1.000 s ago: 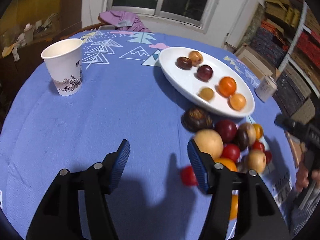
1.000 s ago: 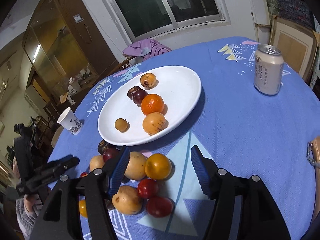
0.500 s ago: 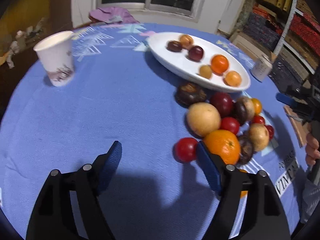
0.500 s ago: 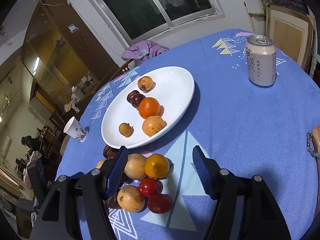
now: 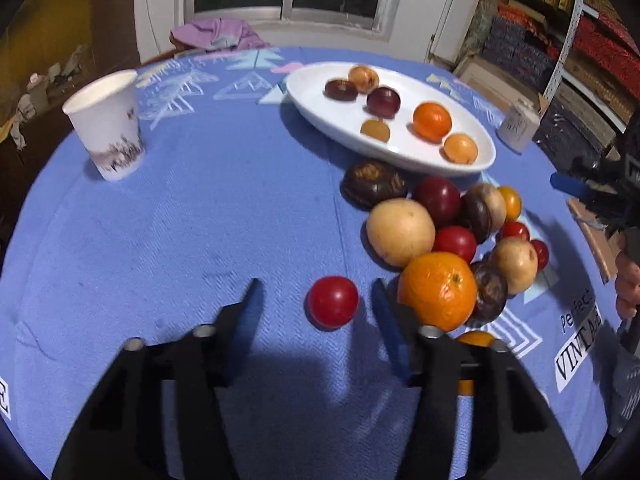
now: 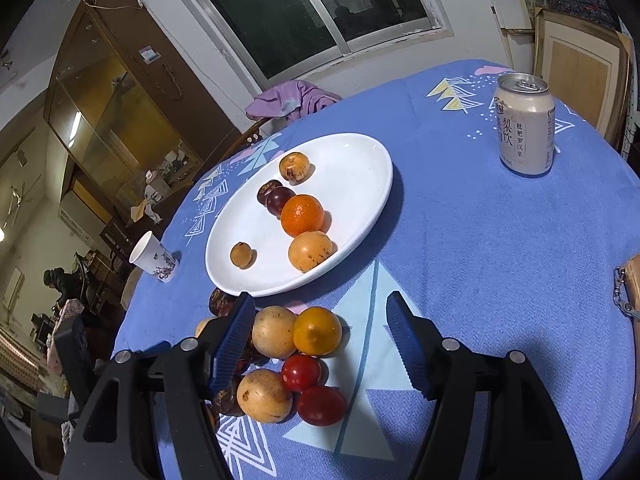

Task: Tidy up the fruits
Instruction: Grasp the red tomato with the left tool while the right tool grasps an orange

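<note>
On the blue tablecloth (image 5: 180,220), just apart from the fruit pile (image 5: 448,232), sits the red tomato (image 5: 333,301) we want. Our left gripper (image 5: 316,300) has just been closing around it, tilted steeply down, its pads not yet touching. We should centre it, squeeze gently and avoid nudging the orange (image 5: 438,290). The right gripper (image 6: 320,320) hovers released over the pile, below the white plate (image 6: 360,160).

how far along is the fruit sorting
Six fruits already sit on the white plate. In hand: the left claw has just been closing around a red tomato, not yet gripped. Left: the pile of fruit beside the plate; right claw hovers open.
</note>
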